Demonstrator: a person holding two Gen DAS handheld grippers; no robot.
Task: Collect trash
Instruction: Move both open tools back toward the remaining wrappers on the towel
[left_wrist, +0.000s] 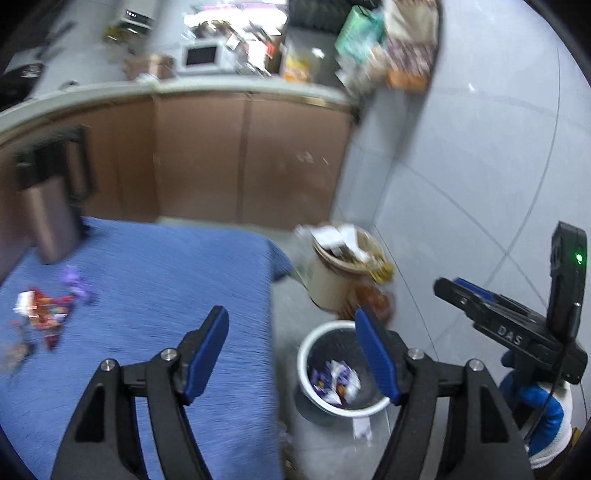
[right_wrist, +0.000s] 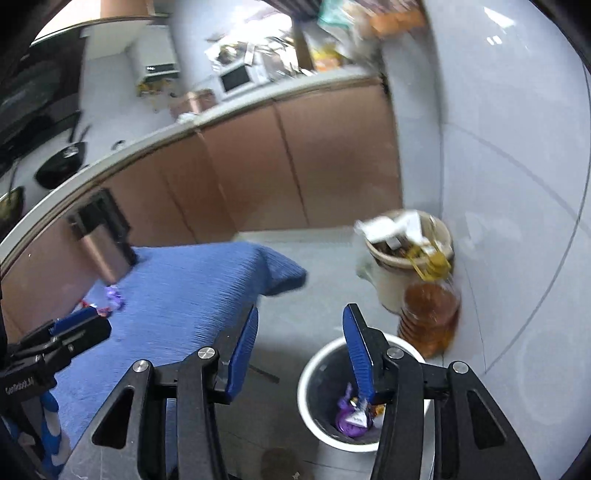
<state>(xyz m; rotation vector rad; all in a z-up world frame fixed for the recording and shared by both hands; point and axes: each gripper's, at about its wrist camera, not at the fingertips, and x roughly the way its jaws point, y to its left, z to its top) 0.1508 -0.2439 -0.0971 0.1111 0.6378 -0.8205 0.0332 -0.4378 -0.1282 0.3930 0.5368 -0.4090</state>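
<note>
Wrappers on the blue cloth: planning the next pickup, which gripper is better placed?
Probably the left gripper: its open, empty jaws hang over the cloth's edge, nearer the wrappers. The right gripper, also open, hangs by the white bin.

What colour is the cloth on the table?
Blue; the cloth shows best in the left wrist view.

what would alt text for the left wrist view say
The open, empty left gripper hangs over the edge of a blue-covered table, above a white bin on the floor holding wrappers. More wrappers lie on the cloth at left; the right gripper shows at right.
</note>
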